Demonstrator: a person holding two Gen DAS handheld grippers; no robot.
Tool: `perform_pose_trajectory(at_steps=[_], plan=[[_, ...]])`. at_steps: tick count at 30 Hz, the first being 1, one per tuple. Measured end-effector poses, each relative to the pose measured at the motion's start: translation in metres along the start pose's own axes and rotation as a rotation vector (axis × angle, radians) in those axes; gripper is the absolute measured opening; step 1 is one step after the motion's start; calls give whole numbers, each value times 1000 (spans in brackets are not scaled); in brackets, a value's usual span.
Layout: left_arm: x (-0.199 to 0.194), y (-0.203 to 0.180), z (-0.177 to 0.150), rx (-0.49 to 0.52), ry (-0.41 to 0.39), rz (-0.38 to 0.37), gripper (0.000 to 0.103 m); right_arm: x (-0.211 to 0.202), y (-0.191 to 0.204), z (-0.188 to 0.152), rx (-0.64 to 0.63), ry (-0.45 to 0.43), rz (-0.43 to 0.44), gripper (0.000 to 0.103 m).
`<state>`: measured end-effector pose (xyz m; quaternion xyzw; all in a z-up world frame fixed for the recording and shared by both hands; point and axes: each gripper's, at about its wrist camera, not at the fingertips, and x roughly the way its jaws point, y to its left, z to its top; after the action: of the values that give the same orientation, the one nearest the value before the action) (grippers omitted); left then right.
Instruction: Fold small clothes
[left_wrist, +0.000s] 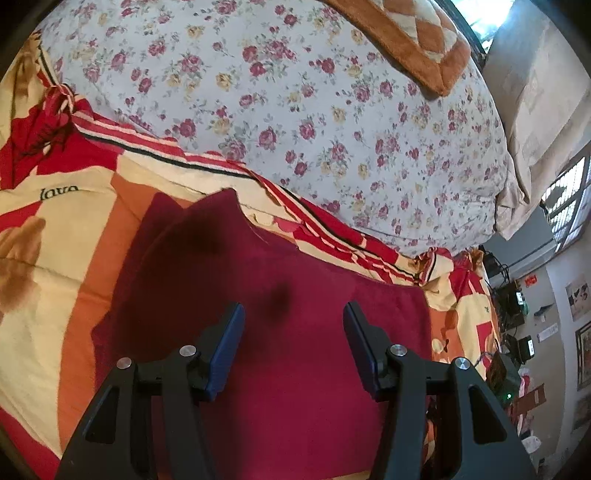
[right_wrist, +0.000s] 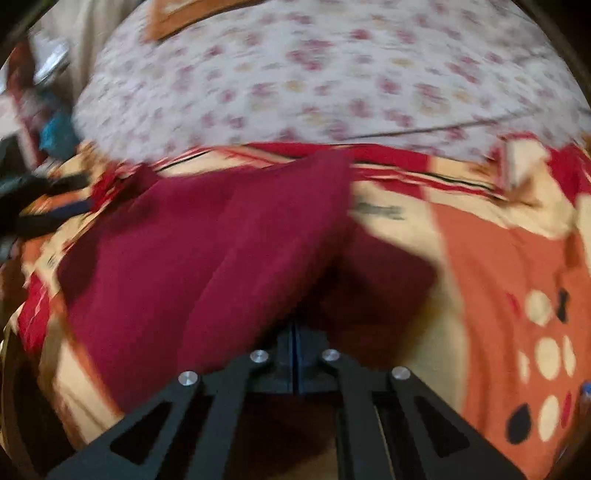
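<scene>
On the bed's orange, red and cream patterned quilt (left_wrist: 55, 258) lies your soft maroon fabric garment (left_wrist: 295, 350). Your left gripper (left_wrist: 293, 314) hovers half-open, empty; your right gripper (right_wrist: 295, 328) pinches its limp edge. Grip hems, since it drapes.

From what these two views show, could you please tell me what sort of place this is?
Most likely a bedroom in a home: the maroon garment lies on a bed with a floral sheet, a patterned red and orange blanket, and a brown pillow.
</scene>
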<state>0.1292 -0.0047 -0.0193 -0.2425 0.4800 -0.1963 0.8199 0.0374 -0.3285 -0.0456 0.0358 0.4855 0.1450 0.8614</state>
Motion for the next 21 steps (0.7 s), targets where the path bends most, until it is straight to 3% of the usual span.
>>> perform_pose_trajectory(at_steps=[3,6,9,11,17,21], plan=[[-1,-5,-2,10,4,-14,34,1,5,3,-7,16,42,3],[-4,-7,-4,24,4,-14,34,-11,-23,9,135,-38,95,6],[-4,-7,-5,16,4,-15,34,-2,-45,10,215,-27,-8,12],[-2,-6,-6,-3,8,-25,34,16,-47,9,233,9,11,11],[5,-11,-11,-12,28,-34,34,34,-8,21,142,5,100,5],[3,-16,-12,-2,25,-43,34,37,-13,22,160,15,166,5]])
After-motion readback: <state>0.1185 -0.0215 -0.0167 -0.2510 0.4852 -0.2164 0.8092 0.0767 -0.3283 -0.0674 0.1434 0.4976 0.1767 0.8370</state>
